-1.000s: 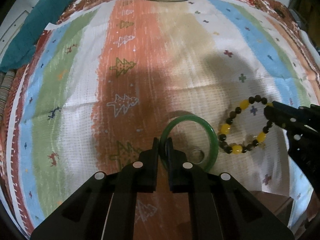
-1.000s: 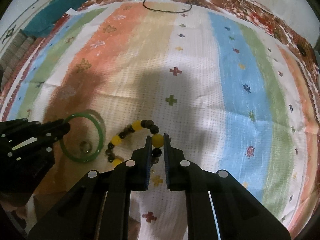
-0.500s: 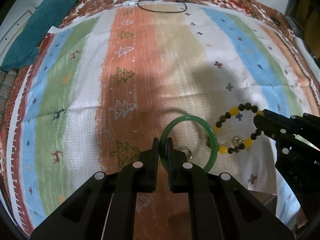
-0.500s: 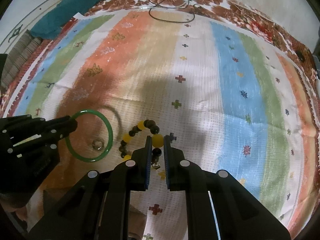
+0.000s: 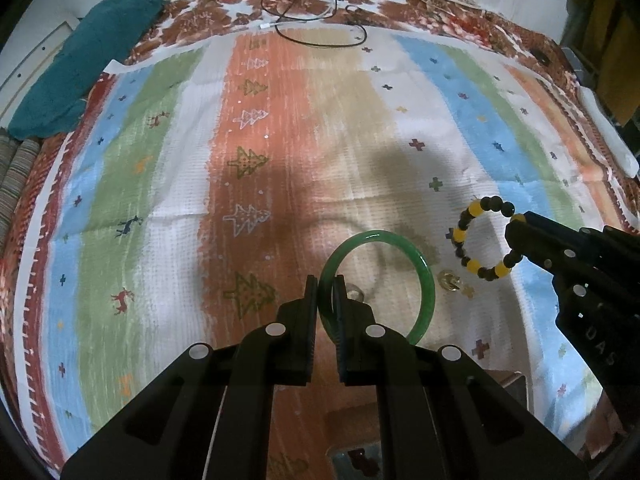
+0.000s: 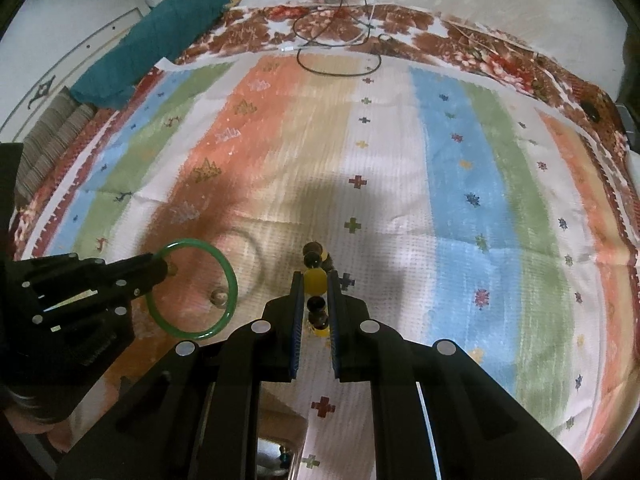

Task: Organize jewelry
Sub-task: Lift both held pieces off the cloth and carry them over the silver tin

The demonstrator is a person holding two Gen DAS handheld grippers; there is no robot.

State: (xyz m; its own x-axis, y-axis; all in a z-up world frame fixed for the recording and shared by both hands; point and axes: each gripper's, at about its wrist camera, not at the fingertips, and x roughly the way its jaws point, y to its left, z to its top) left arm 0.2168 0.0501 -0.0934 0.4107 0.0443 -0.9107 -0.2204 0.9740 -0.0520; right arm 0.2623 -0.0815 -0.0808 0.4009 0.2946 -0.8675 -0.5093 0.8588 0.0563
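Two bracelets lifted over a striped woven cloth point(image 5: 168, 184).
Left tongs point(image 5: 325, 280) pinch the smooth green bangle point(image 5: 426, 280); right tongs point(image 6: 314, 278) pinch the round-beaded bracelet point(image 6: 315, 282).

Green bangle point(image 5: 428, 280); yellow-and-dark beaded bracelet point(image 5: 472, 266); pastel-striped cloth point(image 5: 160, 160); teal towel point(image 5: 92, 56).

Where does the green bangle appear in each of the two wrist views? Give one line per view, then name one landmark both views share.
Left wrist view: green bangle lower centre, pinched in the left claw.
Right wrist view: green bangle lower left, at the tip of the left claw.
Shared landmark: the teal cloth at the upper left.
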